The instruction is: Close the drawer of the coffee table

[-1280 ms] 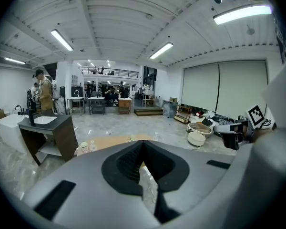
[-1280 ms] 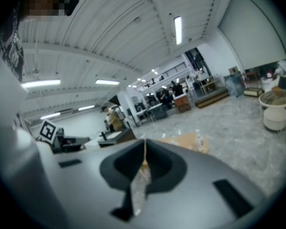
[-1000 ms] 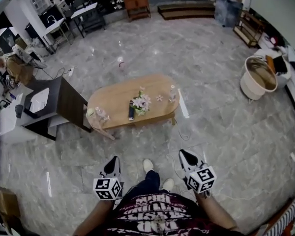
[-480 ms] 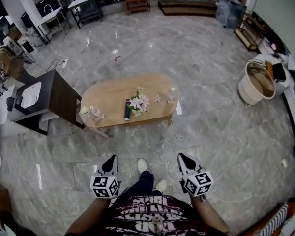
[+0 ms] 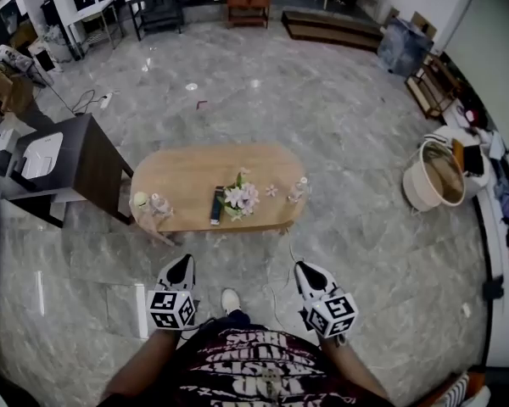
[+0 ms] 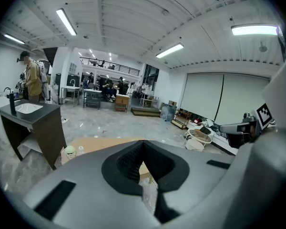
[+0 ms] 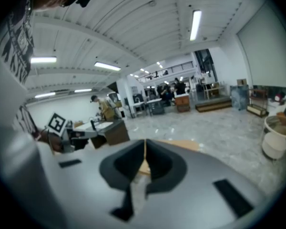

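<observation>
The task is being judged as barely begun. In the head view the table (image 5: pixel 187 181) is standing at 12 o'clock from the person, well apart from both grippers, and nothing on it is being touched. The left gripper (image 5: pixel 180 263) is being held at 7 o'clock and the right gripper (image 5: pixel 300 268) at 5 o'clock, both pointing toward the table. The drawer is not being shown clearly. A tan piece (image 5: pixel 159 231) is jutting from the table's edge at 7 o'clock, but whether it is the drawer or a leg cannot be told. The reach, the contact and the push are all being left to do.

The jaws are being shown only by the gripper views. In each, the two pads are being pressed together with nothing between them. The head view is giving only the marker cubes and the gripper backs.

The table's top, with flowers (image 5: pixel 240 197) and a remote (image 5: pixel 217 204), is being laid out only by the head view. In the gripper views just a strip of it is being seen past the jaws. A person (image 6: pixel 29 78) at 9 o'clock is being shown plainly only in the left gripper view.
</observation>
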